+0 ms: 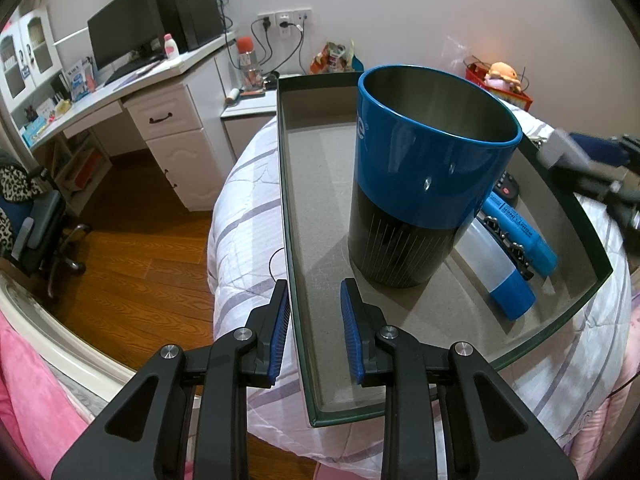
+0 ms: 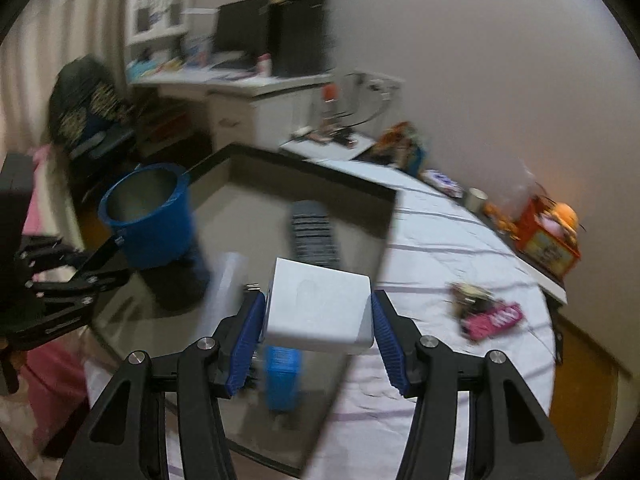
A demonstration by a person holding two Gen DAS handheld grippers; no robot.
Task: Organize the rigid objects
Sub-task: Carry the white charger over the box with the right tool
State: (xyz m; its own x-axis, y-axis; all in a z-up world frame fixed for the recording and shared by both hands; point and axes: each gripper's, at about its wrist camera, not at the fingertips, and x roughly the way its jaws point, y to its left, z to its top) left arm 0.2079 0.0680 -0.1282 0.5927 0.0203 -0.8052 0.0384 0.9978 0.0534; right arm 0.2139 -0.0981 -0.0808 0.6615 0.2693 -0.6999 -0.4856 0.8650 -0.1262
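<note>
One blue cup [image 1: 432,176] in tray [image 1: 316,216], marker [image 1: 520,228] lettering unreadable

Left claw [image 1: 314,328]: jaws parted, straddling the near wall of the tray [image 1: 298,320], one finger outside, one inside; whether the pads touch it cannot be told.
Right claw [image 2: 318,334]: blue pads pressed on both sides of a white box [image 2: 320,312], held above the tray; view blurred.
</note>
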